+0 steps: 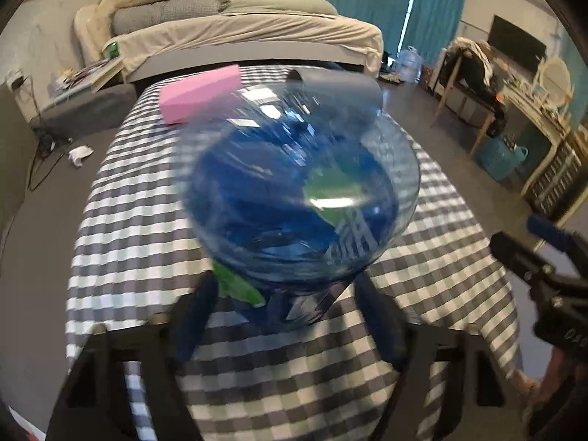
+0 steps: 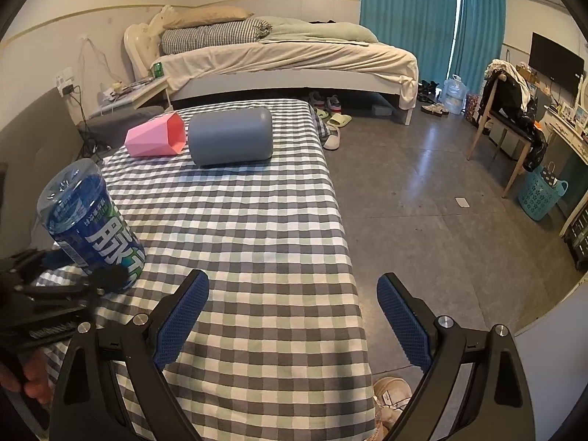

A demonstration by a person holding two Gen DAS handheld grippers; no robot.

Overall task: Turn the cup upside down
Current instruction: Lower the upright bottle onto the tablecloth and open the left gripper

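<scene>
Black right gripper (image 2: pixel 293 316) frame – blue textured pads (image 2: pixel 180 316), silver screws.

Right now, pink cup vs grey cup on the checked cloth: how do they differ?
The pink cup is faceted and angular; the grey cup is smooth and rounded. The pink cup looks smaller than the grey cup. The pink cup's open mouth shows, facing right toward the grey cup; the grey cup's mouth is not visible. Shared: both lie on their sides at the far end of the checked cloth, with neither gripper on them.
</scene>
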